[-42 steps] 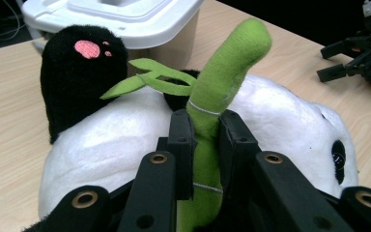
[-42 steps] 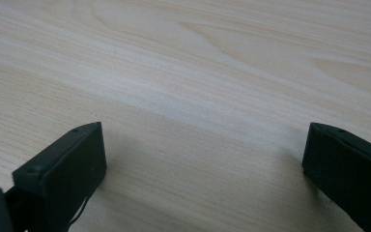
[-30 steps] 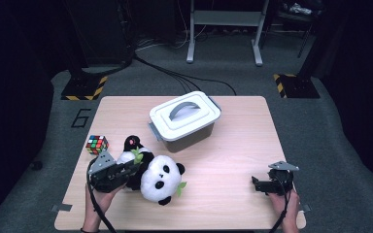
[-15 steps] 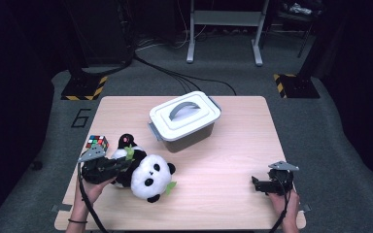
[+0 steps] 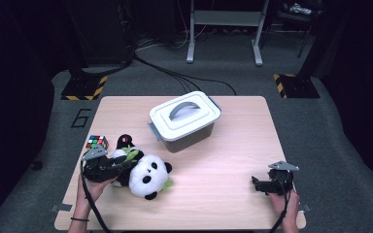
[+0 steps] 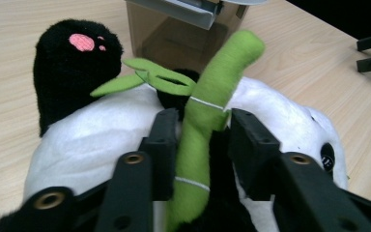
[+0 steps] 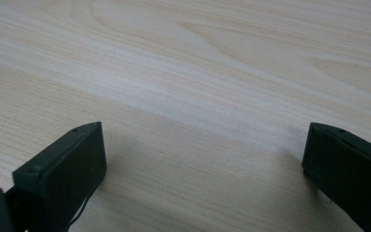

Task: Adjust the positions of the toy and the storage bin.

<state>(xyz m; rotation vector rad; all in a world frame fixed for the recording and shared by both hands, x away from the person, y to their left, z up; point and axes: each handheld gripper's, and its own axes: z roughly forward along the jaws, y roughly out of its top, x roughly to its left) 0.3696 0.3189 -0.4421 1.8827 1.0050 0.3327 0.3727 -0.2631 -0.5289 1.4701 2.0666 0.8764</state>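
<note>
The left gripper (image 6: 198,140) is clamped on the green felt bamboo stalk (image 6: 207,111) of the black-and-white plush panda (image 5: 143,172), which lies on its side at the near left of the light wooden table (image 5: 233,145). The stalk's long axis runs straight out between the jaws toward the grey lidded plastic box (image 5: 184,119), which stands just beyond the panda. The right gripper (image 5: 264,184) rests released and empty at the near right, well apart, so the left hand is the nearer.

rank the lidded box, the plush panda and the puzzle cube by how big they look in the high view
1. lidded box
2. plush panda, close behind; nearer the camera, so unsure
3. puzzle cube, clearly smallest
</note>
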